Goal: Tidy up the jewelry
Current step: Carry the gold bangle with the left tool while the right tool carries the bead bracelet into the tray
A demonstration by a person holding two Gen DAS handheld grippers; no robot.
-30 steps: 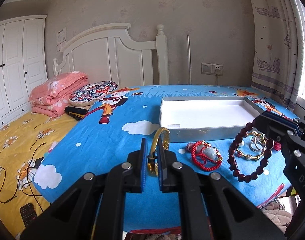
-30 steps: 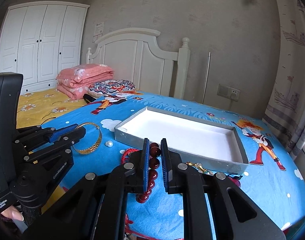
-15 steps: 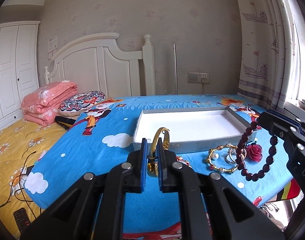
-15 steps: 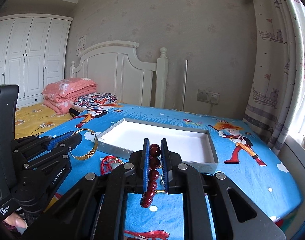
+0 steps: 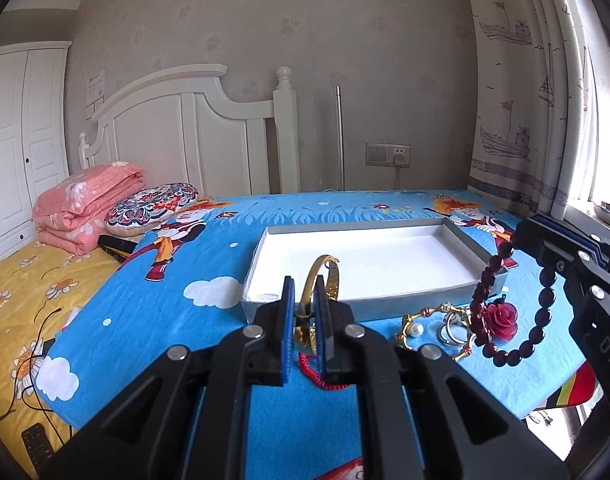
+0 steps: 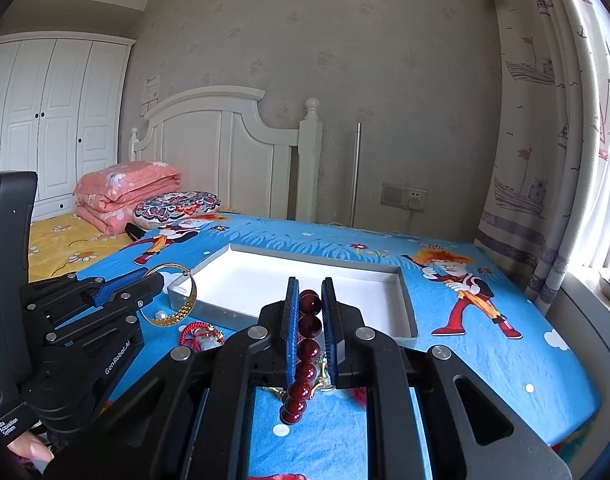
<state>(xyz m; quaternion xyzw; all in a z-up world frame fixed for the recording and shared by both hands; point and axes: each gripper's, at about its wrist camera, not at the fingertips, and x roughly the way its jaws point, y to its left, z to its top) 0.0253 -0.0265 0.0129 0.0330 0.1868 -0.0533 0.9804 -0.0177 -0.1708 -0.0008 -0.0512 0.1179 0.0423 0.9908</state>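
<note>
Both lifted higher now: left claw (image 5: 305,312) clamped on the gold bangle (image 5: 319,280), right claw (image 6: 310,320) gripping the bead bracelet (image 6: 305,344), nearer the tray (image 5: 369,268).

Your two wrist cameras look along their fingers, close above the bed's (image 5: 177,320) near edge, facing the headboard (image 6: 225,136); both share the tray (image 5: 369,256).

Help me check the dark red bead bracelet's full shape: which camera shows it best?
The left wrist view: the bead bracelet hangs there as a nearly whole loop from the right gripper, above the jewelry on the bed. The right wrist view shows only one strand of its beads, pinched between that gripper's blue pads.
</note>
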